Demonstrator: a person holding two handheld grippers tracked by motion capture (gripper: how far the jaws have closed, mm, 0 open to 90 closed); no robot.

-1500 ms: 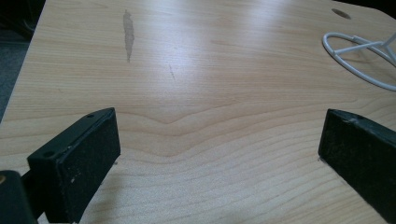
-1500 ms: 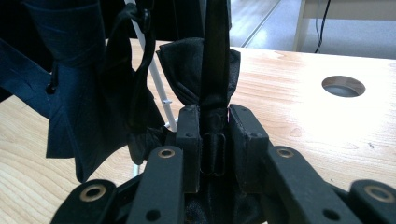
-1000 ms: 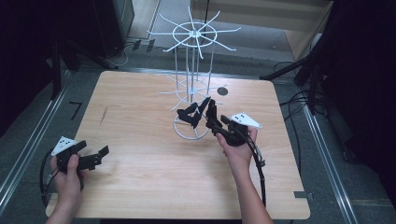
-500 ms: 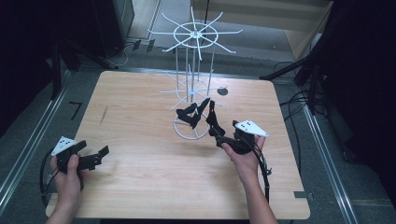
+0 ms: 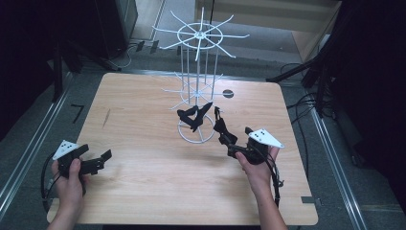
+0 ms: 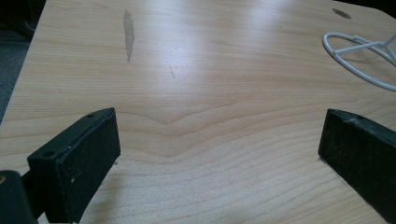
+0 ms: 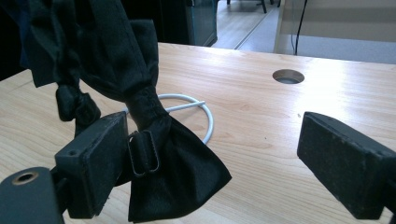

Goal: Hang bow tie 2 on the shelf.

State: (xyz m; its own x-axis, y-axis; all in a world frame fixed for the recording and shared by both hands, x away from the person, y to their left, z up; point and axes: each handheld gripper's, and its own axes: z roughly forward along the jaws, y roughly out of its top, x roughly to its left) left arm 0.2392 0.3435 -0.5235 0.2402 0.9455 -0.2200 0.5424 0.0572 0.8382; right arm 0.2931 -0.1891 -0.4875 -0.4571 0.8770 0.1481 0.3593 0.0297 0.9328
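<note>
Item: black bow tie (image 7: 159, 140), top cut off, beside my right gripper's (image 7: 233, 158) just-opened, released jaws. Left gripper (image 6: 219, 154): released, empty.

Overhead light falls brightly on the bench (image 5: 143, 120), leaving the surroundings dark. Pale glare streaks the wood in both gripper views. Shadows stay soft, and the closest parts look slightly blurred.

Black bow tie (image 7: 154, 140) hanging on white rack (image 5: 196, 91)
</note>
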